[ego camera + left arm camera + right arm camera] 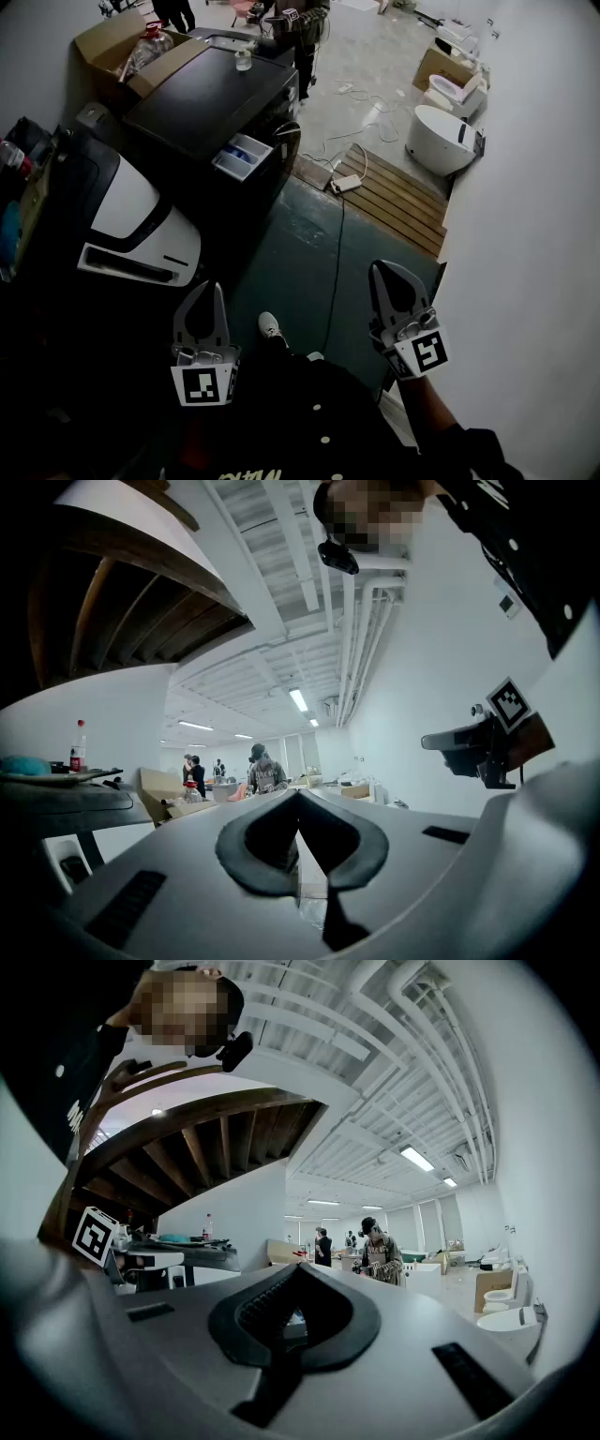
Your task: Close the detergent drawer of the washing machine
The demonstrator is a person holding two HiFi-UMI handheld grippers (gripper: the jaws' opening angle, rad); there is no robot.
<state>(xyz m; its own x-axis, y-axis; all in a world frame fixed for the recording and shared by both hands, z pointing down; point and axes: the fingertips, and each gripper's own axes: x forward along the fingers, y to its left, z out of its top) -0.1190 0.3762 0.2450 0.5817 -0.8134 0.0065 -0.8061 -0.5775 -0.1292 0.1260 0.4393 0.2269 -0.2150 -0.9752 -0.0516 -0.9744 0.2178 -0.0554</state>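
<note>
Two grey grippers, head view: left gripper [210,287] and right gripper [383,269] hang low, well apart from the black washing machine [206,103], whose white-and-blue detergent drawer [242,156] stands pulled out at its front. Left gripper view: jaw tips meet, holding nothing. Right gripper view: jaw tips likewise pressed together, empty.

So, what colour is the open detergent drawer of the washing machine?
The detergent drawer is white with blue inside; best in the head view.
</note>
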